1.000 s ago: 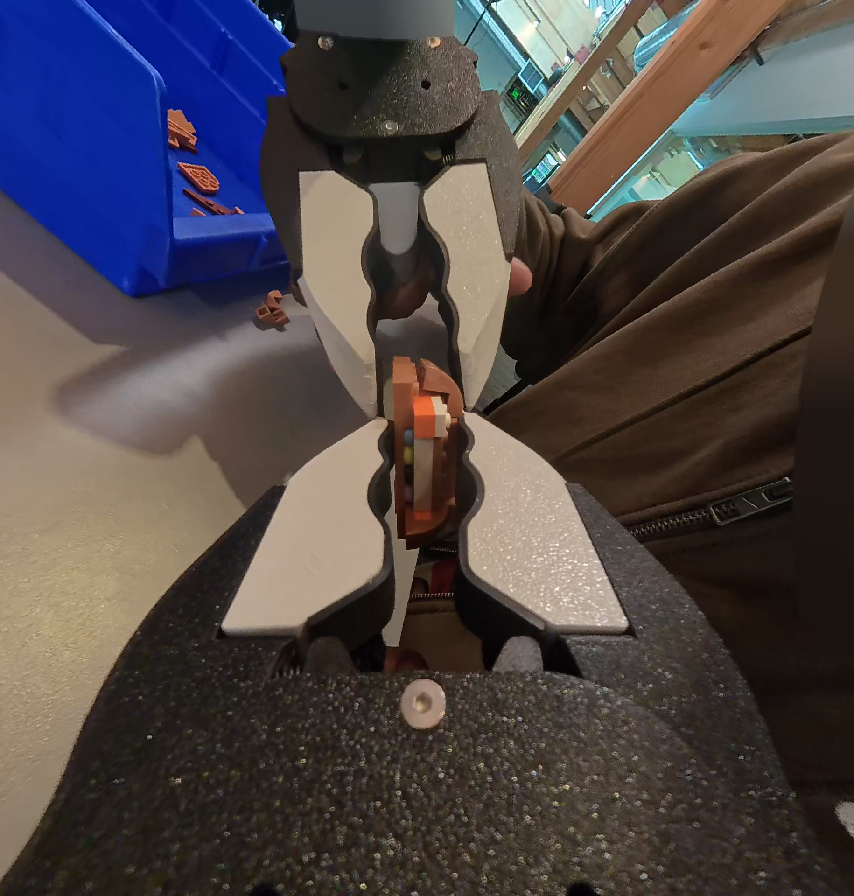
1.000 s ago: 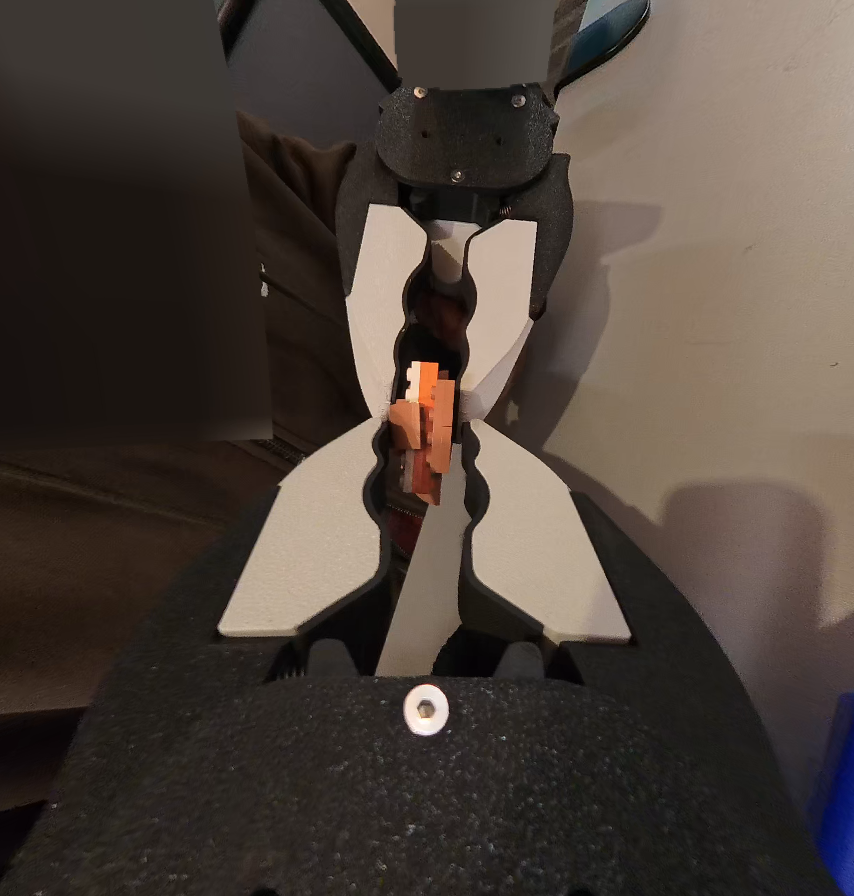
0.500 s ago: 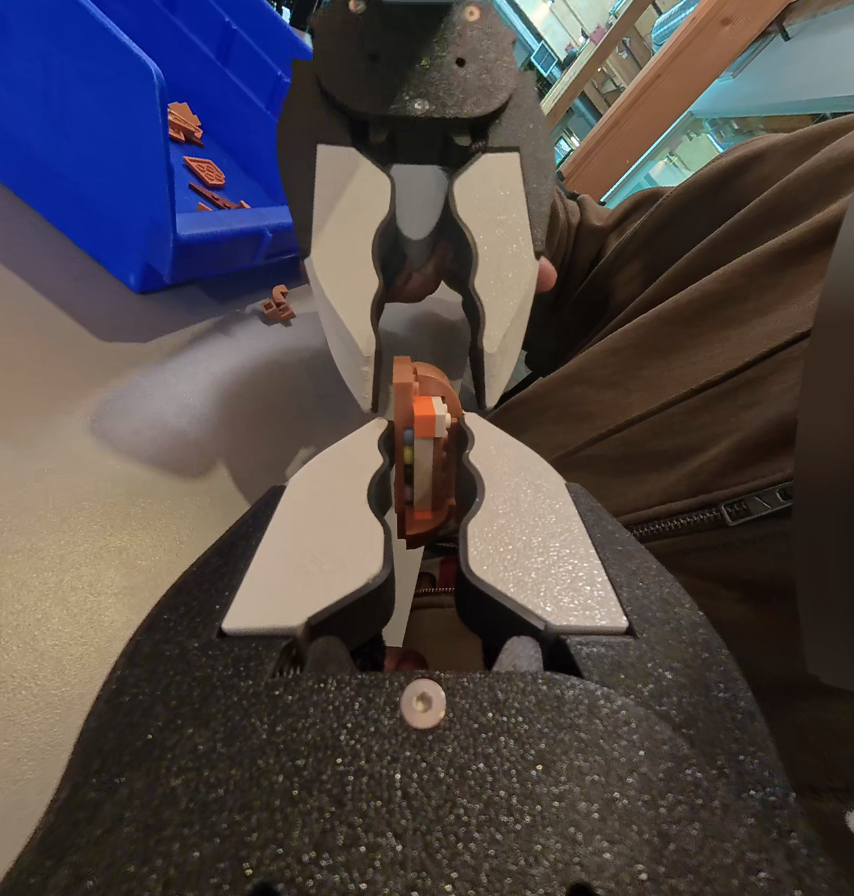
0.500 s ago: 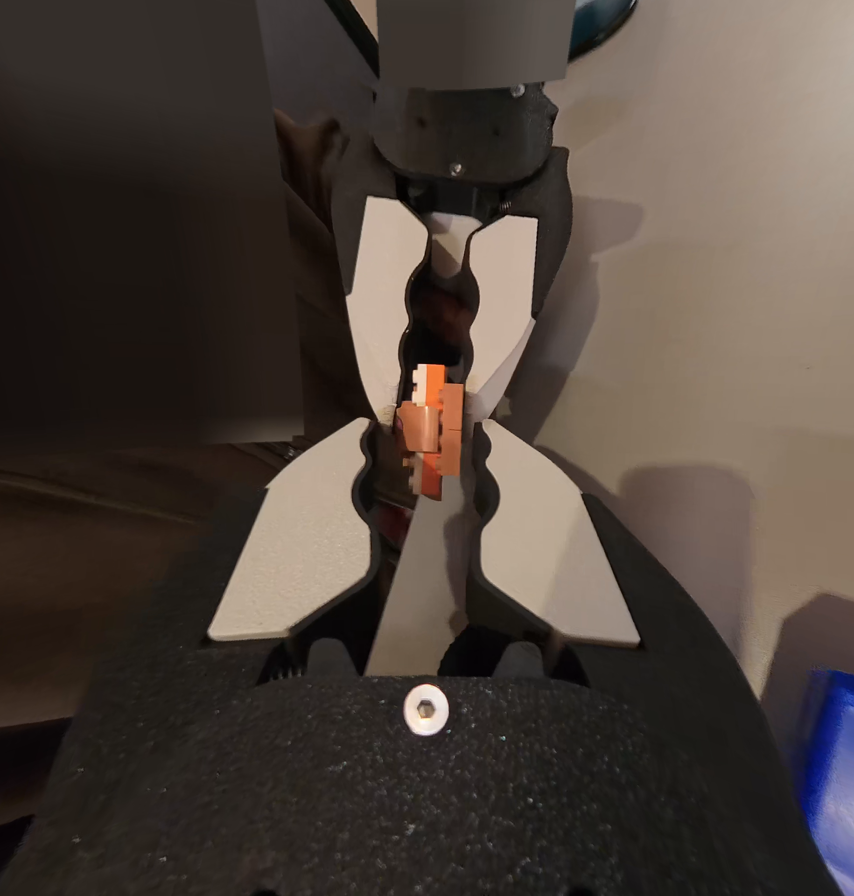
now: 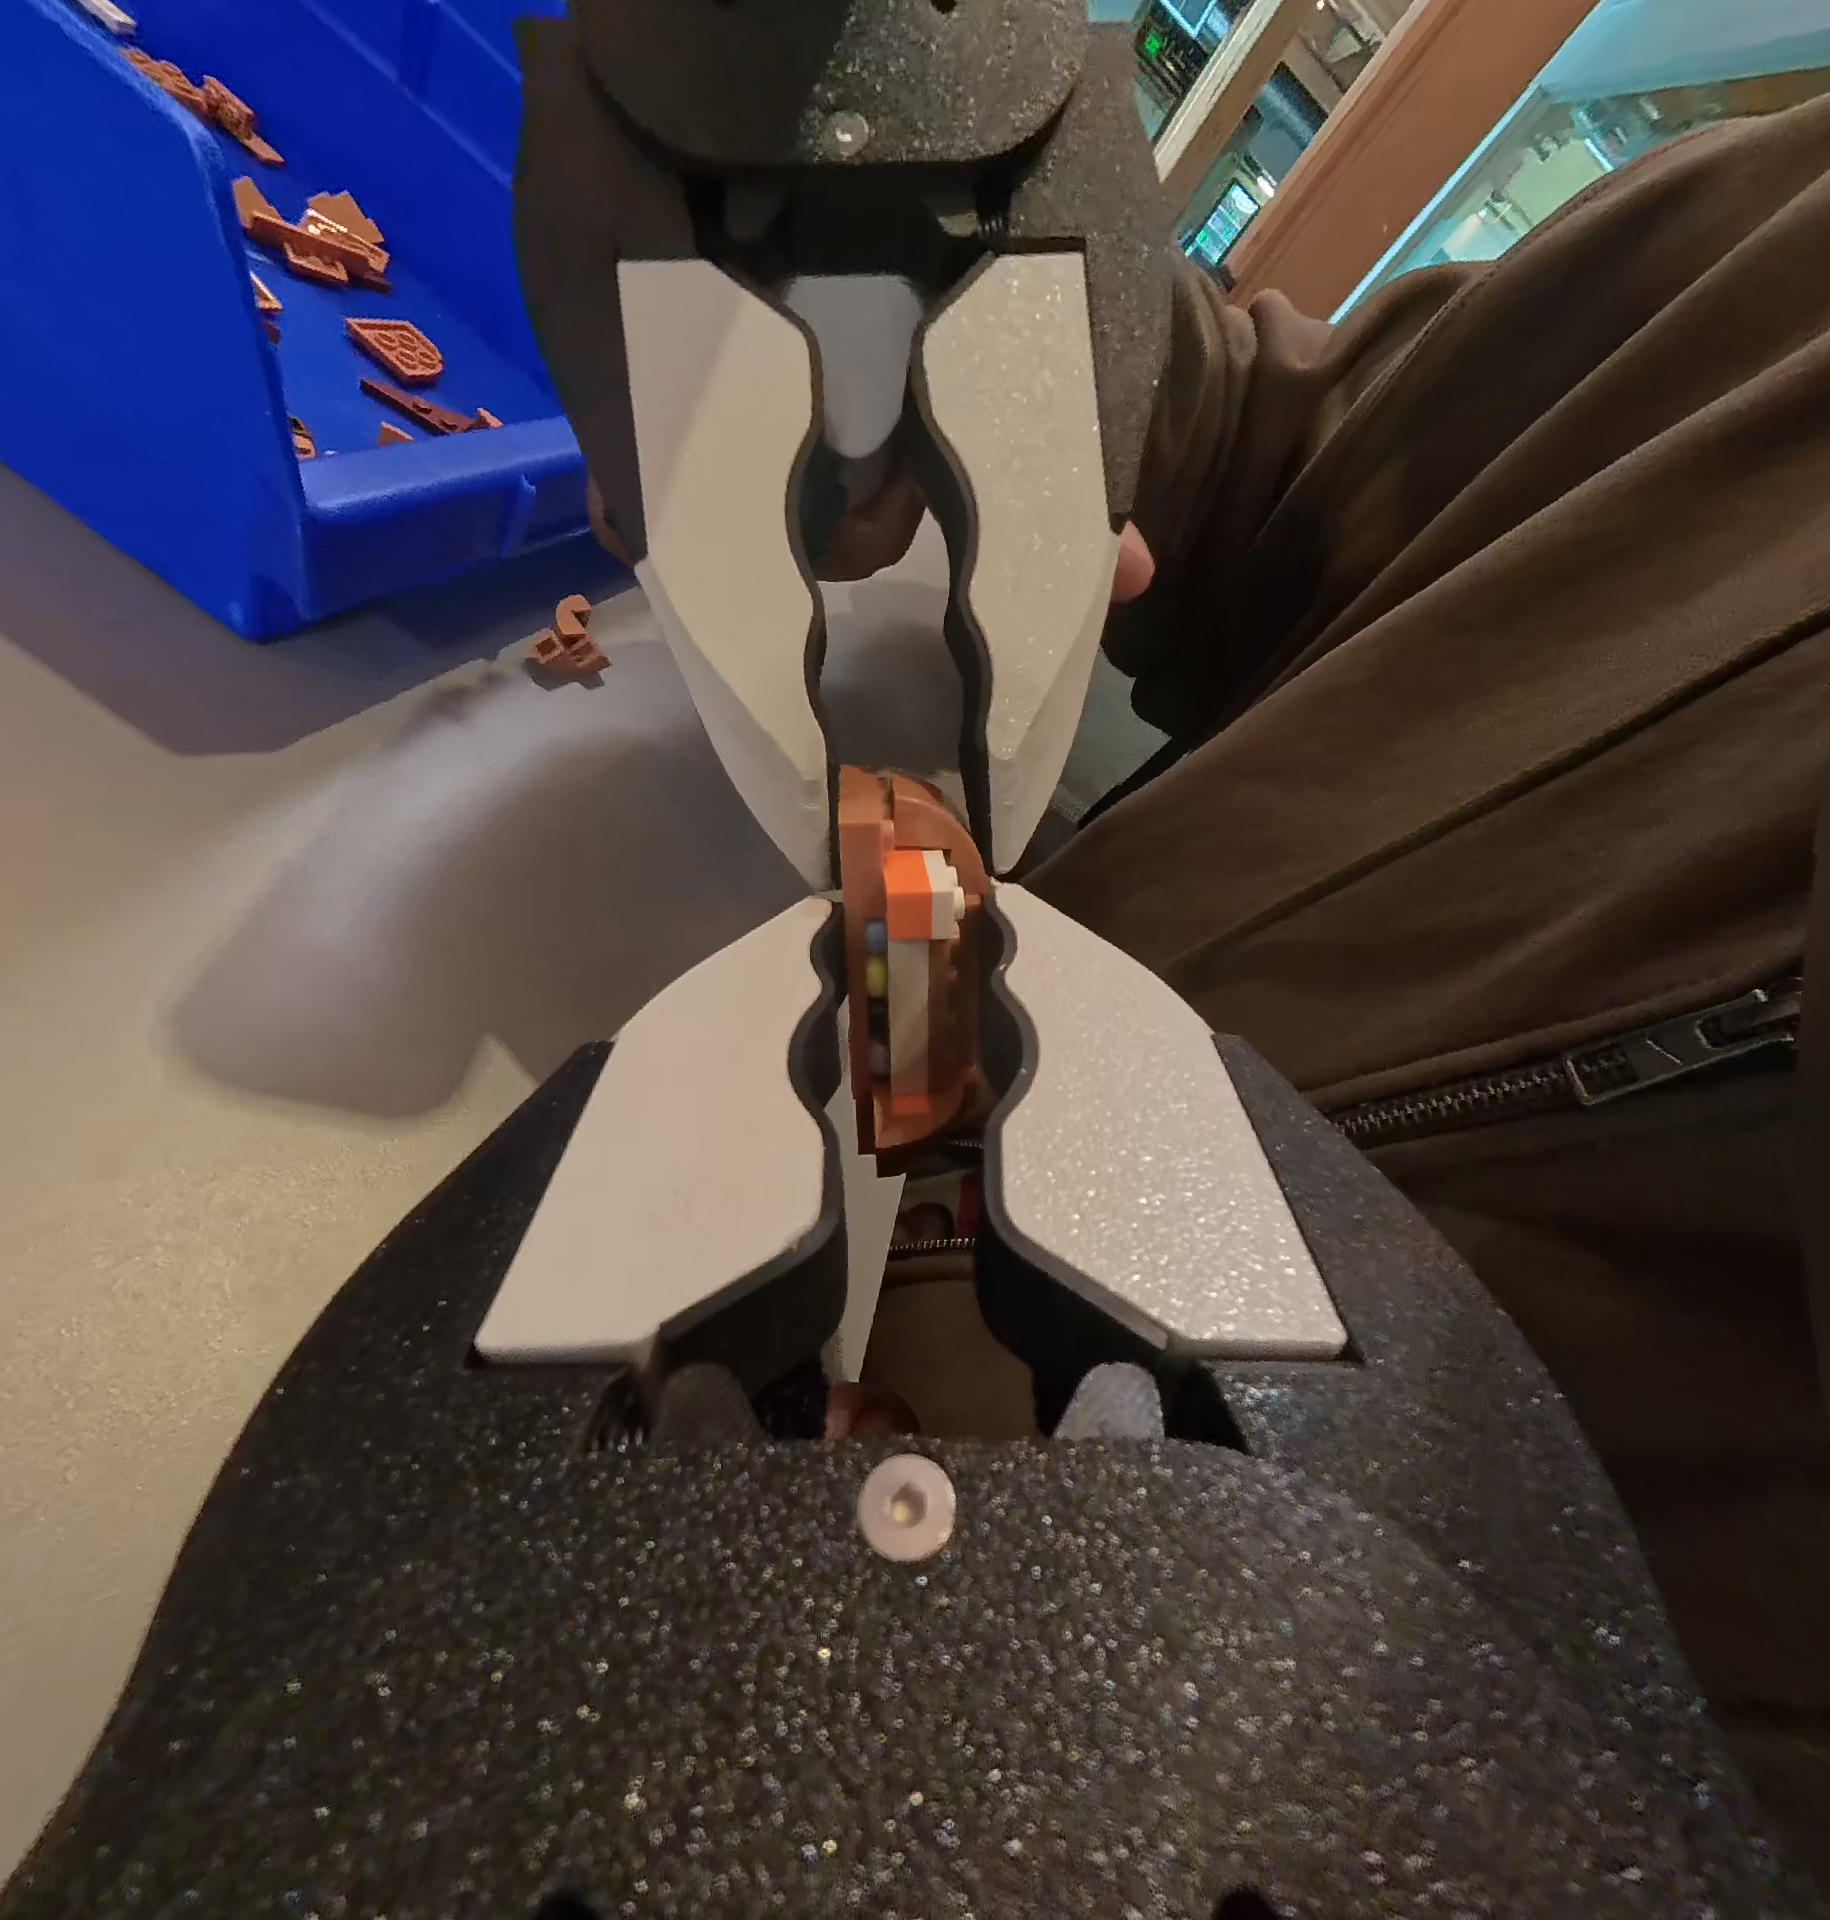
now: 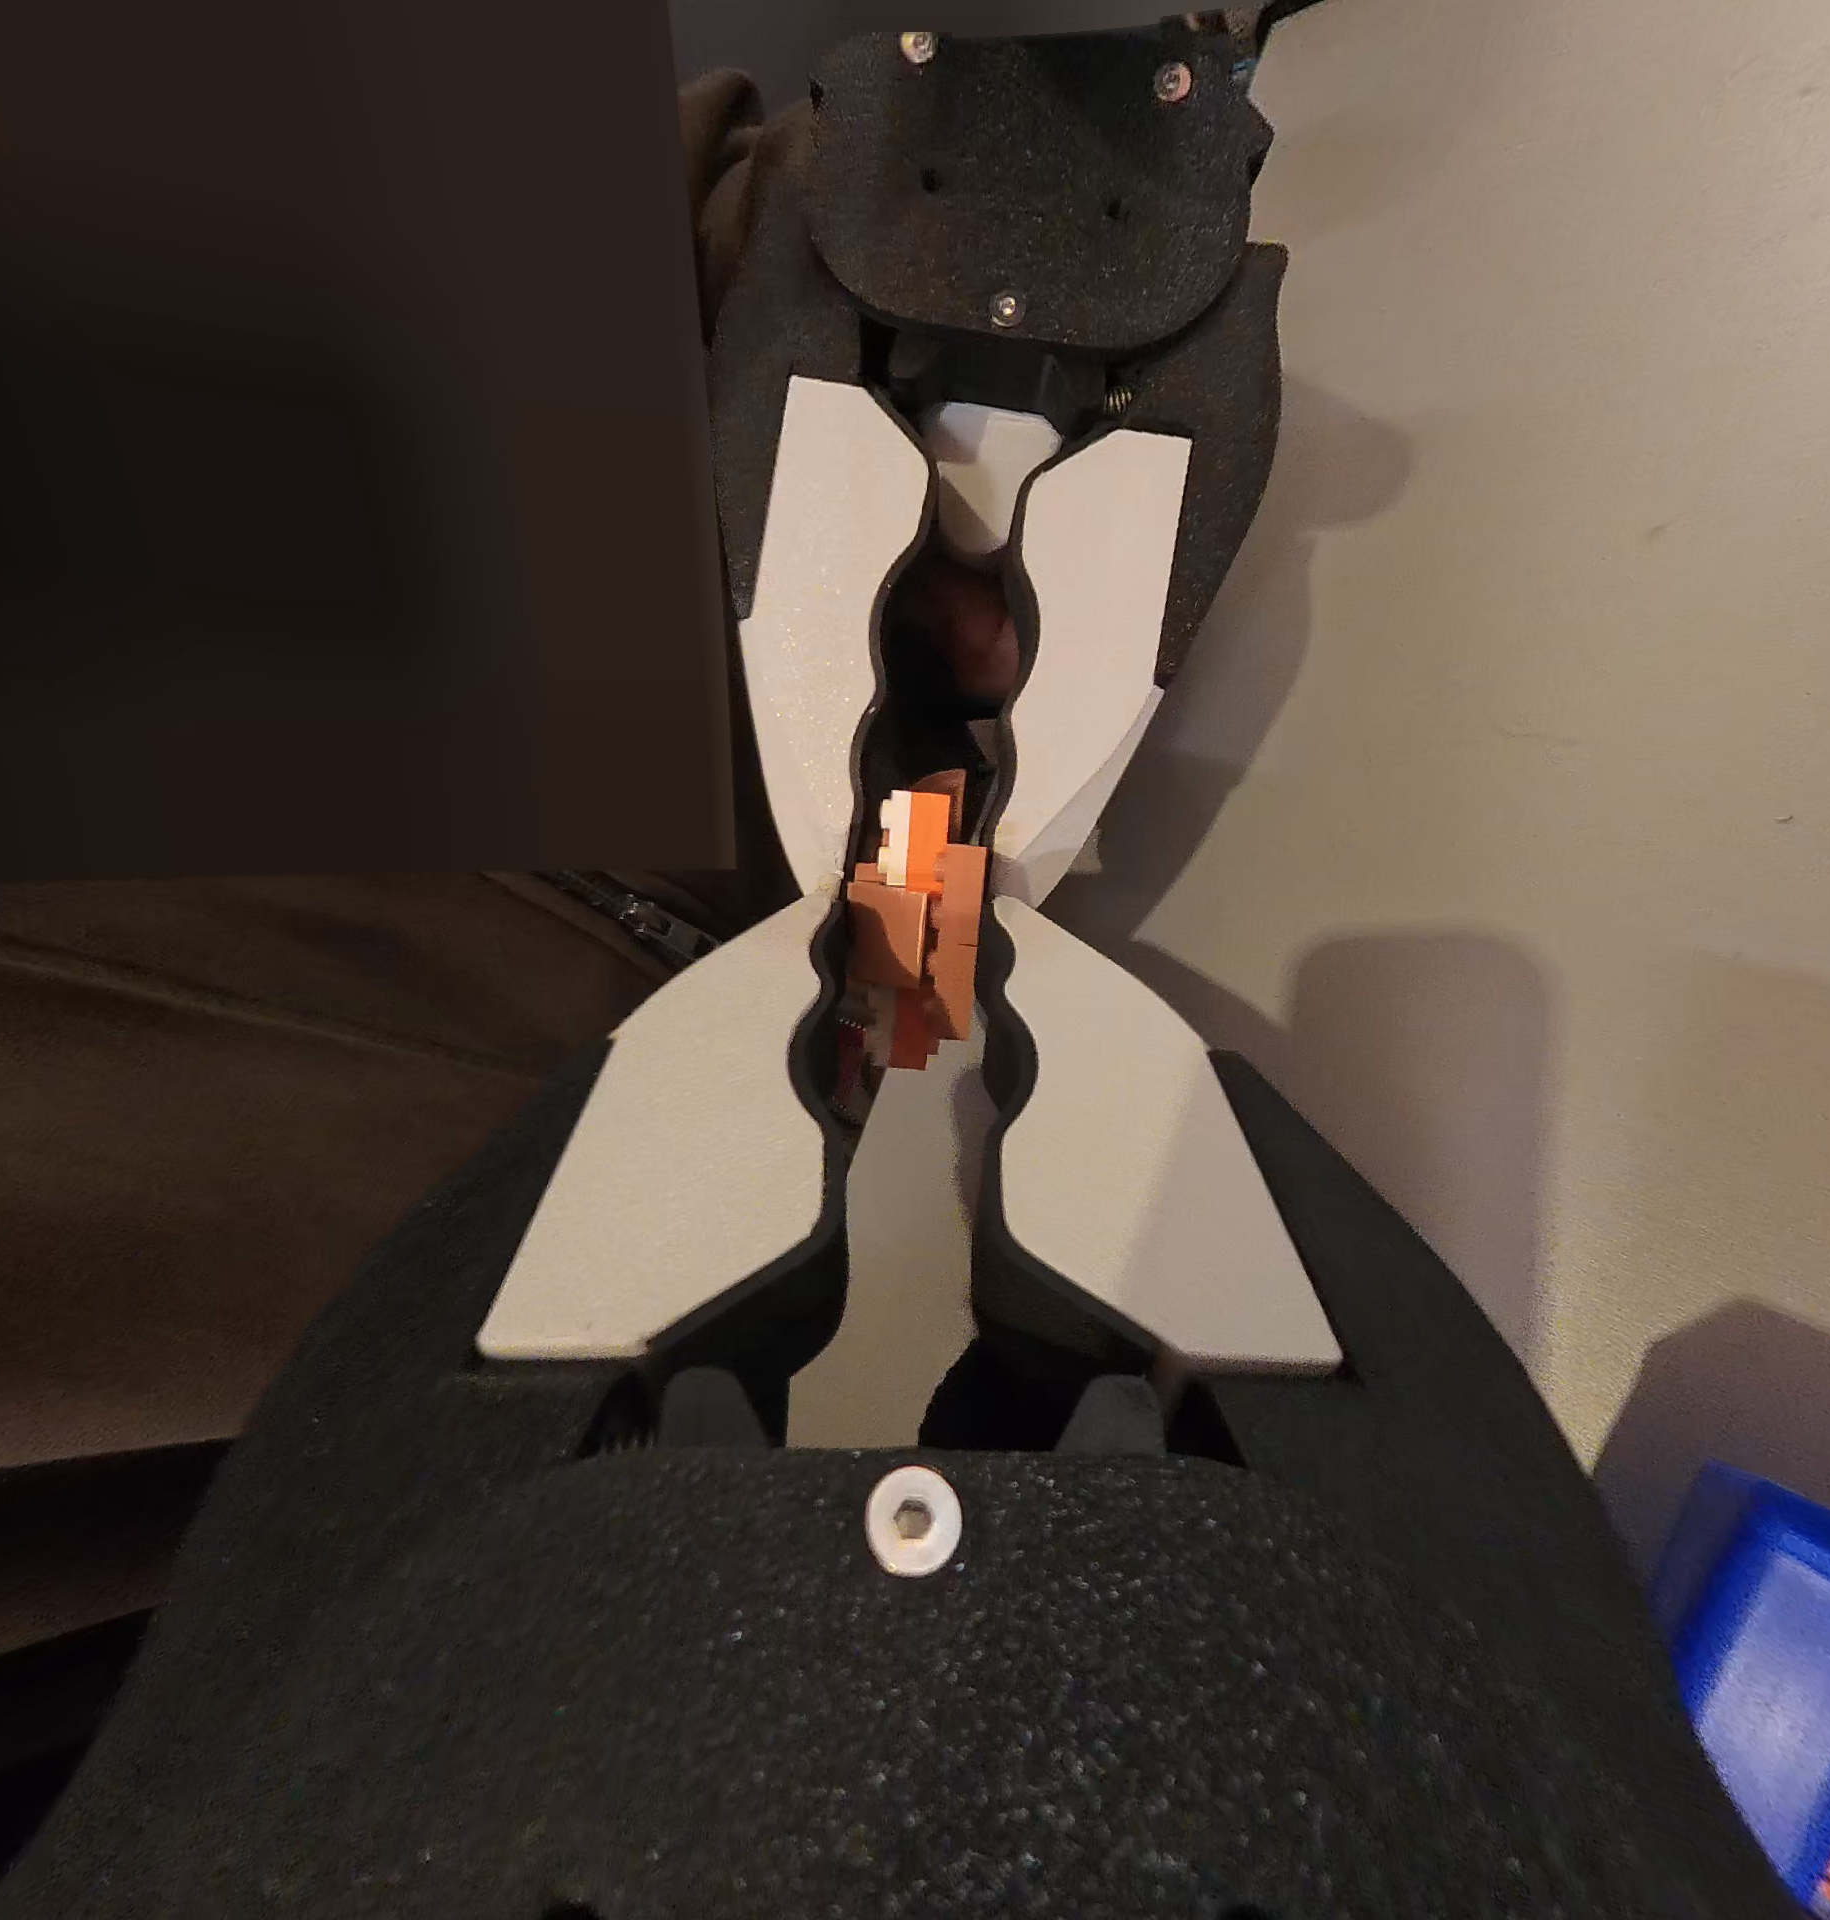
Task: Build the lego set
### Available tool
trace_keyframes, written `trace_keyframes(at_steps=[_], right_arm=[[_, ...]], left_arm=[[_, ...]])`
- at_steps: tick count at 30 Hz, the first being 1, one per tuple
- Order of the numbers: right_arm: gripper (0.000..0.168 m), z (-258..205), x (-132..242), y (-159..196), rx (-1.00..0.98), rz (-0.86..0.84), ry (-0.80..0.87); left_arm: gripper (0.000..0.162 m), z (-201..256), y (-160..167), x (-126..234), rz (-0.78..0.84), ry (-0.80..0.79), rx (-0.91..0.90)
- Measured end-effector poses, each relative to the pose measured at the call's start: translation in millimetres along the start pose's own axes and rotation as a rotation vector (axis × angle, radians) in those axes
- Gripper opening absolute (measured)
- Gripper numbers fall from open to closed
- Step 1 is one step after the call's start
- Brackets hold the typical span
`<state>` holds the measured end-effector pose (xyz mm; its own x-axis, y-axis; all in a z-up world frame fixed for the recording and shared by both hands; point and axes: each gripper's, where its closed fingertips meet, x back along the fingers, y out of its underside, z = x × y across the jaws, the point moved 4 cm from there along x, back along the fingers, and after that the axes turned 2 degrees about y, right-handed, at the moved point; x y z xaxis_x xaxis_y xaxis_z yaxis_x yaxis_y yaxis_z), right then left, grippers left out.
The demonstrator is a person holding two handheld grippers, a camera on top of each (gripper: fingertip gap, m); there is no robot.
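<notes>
the left gripper (image 5: 906,904) and the right gripper (image 6: 906,914) point at each other, tip to tip, above the grey table (image 5: 111,1039). both pinch the small brown and orange lego build (image 5: 916,977) between them. a blue bin (image 5: 142,343) with brown pieces stands far left.

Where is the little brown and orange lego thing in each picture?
Left wrist view: the lego model sits mid-picture, pinched where the two grippers' tips meet.
Right wrist view: the same model is mid-picture again, seen from its other side.
Shared landmark: the blue bin, upper left in the left view, bottom right corner in the right view.
</notes>
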<state>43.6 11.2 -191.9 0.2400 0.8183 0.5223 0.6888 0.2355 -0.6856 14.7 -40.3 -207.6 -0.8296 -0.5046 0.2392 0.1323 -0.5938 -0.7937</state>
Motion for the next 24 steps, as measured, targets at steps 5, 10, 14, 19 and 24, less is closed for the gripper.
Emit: trace_keyframes(at_steps=[5, 10, 14, 19, 24], right_arm=[[0.023, -0.8, 0.7, -0.3, -0.008, 0.003, -0.036], [0.023, -2.3, 1.8, 0.3, -0.008, 0.002, -0.061], [0.023, -1.4, 2.2, 1.5, -0.017, 0.008, -0.071], [0.023, -0.2, 2.4, 3.0, -0.024, 0.003, -0.053], [0.031, 0.2, 2.8, 3.8, -0.045, 0.019, -0.056]], left_arm=[[0.024, 1.7, -1.4, -0.6, -0.006, 0.000, -0.017], [0.024, 4.0, -2.6, -1.7, -0.017, -0.001, -0.036], [0.024, 3.3, -2.7, -2.4, -0.023, -0.004, -0.044], [0.024, 0.6, -1.4, -3.9, -0.021, -0.001, -0.033], [0.024, 2.9, -0.7, -4.3, -0.002, 0.026, -0.049]])
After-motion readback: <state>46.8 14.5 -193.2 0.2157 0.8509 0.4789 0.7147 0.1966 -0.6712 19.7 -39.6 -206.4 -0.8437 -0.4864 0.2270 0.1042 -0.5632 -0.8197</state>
